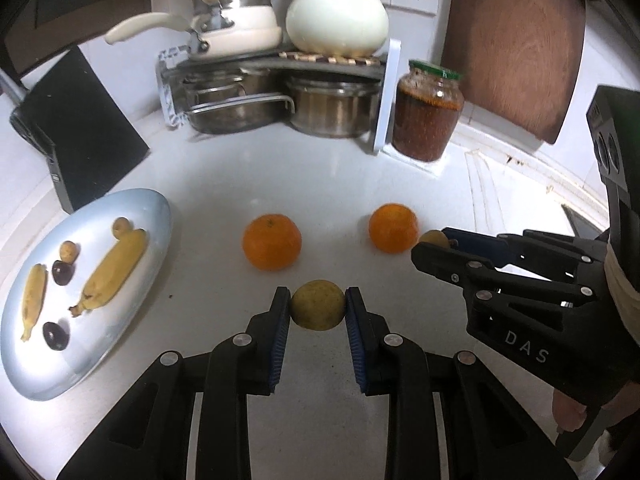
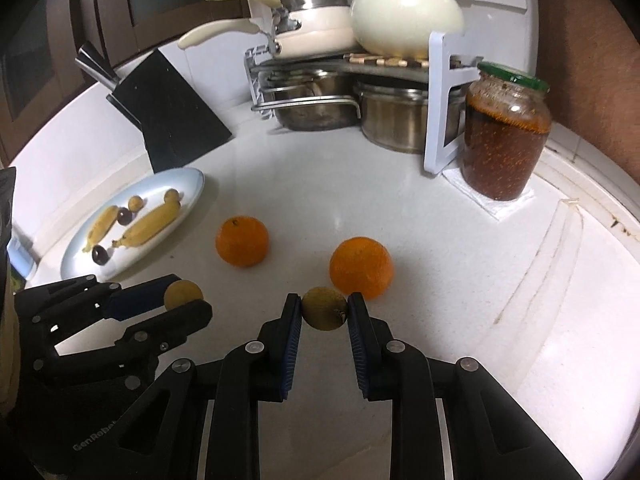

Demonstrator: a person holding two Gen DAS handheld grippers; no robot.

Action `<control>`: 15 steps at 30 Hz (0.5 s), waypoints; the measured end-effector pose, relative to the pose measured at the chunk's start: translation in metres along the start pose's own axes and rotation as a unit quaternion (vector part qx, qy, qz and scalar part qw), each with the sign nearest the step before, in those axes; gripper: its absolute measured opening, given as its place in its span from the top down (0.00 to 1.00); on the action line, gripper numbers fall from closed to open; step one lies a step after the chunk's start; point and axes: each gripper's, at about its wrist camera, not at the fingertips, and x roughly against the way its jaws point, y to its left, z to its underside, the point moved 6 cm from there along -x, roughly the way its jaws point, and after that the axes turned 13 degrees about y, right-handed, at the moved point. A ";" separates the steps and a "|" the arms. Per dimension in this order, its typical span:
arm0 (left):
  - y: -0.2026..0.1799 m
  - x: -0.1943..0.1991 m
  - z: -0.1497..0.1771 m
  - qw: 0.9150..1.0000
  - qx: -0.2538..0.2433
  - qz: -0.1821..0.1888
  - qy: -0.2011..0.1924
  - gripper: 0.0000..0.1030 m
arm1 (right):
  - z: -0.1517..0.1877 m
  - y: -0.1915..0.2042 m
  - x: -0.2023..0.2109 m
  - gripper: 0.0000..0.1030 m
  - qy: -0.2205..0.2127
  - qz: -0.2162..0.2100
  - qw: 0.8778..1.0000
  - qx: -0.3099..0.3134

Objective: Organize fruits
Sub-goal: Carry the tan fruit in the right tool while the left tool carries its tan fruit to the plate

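Your left gripper (image 1: 318,310) and right gripper (image 2: 324,314) each clamp one small yellow-brown fruit (image 1: 318,309). The plate (image 1: 132,208) already has bananas (image 1: 114,270). Two oranges (image 1: 272,242) wait on the counter (image 1: 320,176).

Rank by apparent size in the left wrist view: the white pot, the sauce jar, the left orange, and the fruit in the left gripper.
1. White pot
2. Sauce jar
3. Left orange and the fruit in the left gripper look alike; the fruit sits nearer the camera, so it is unsure.

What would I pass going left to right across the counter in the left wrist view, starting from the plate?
Plate with bananas, left orange, small yellow-brown fruit in the left gripper, right orange, right gripper holding another small fruit.
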 end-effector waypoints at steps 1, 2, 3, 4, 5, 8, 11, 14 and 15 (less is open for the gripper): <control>0.001 0.003 0.000 1.000 0.002 0.000 -0.002 0.73 | 0.000 0.001 0.003 0.76 -0.003 0.001 1.000 -0.002; 0.003 0.007 -0.001 1.000 0.006 -0.001 -0.007 0.73 | -0.001 0.002 0.005 0.76 -0.005 0.002 1.000 -0.003; 0.004 0.010 -0.001 1.000 0.008 -0.001 -0.010 0.73 | -0.002 0.004 0.010 0.76 -0.010 0.004 1.000 -0.004; 0.006 0.013 -0.001 1.000 0.010 -0.001 -0.013 0.73 | -0.002 0.005 0.012 0.76 -0.013 0.005 1.000 -0.004; 0.007 0.017 -0.002 1.000 0.012 -0.003 -0.017 0.73 | -0.003 0.007 0.016 0.76 -0.017 0.007 1.000 -0.002; 0.011 0.028 -0.002 0.999 0.019 -0.005 -0.027 0.73 | -0.004 0.013 0.024 0.76 -0.024 0.009 1.000 0.001; 0.015 0.039 -0.002 0.999 0.026 -0.009 -0.039 0.73 | -0.005 0.018 0.030 0.76 -0.030 0.007 1.000 0.000; 0.020 0.050 -0.002 0.998 0.030 -0.014 -0.051 0.73 | -0.007 0.025 0.037 0.76 -0.037 0.010 0.999 0.002; 0.022 0.054 -0.002 0.998 0.032 -0.015 -0.054 0.73 | -0.007 0.027 0.039 0.76 -0.038 0.011 0.999 0.003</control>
